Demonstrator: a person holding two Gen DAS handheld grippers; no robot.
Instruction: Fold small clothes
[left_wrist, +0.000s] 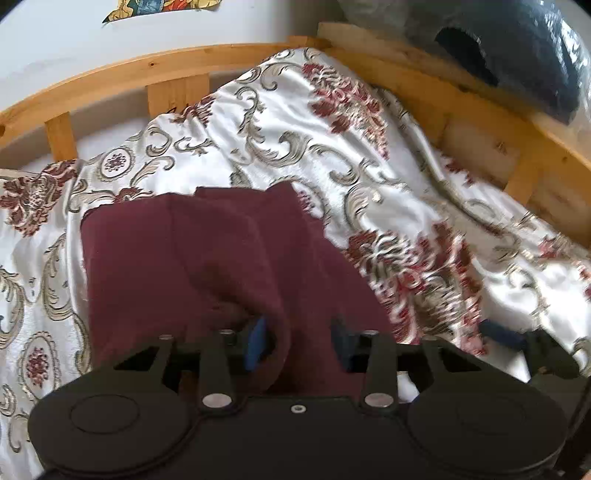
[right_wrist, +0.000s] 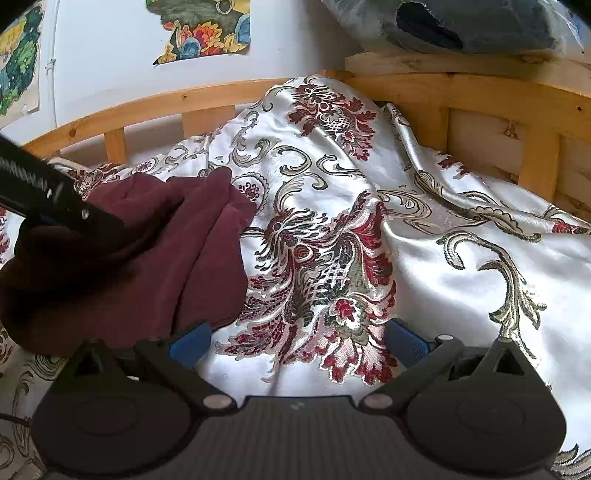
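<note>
A small maroon garment (left_wrist: 192, 258) of soft knit fabric lies rumpled in loose folds on a white bedspread (left_wrist: 369, 155) patterned with red flowers and gold scrolls.

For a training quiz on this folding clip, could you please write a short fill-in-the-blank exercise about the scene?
1. The garment being folded is ____ in colour.
2. It lies on a floral bedspread inside a bed frame made of ____.
3. The right hand-held gripper has its jaws ____, with only bedspread between them.
4. The pads on it are ____.

Missing words: maroon; wood; open; blue
</note>
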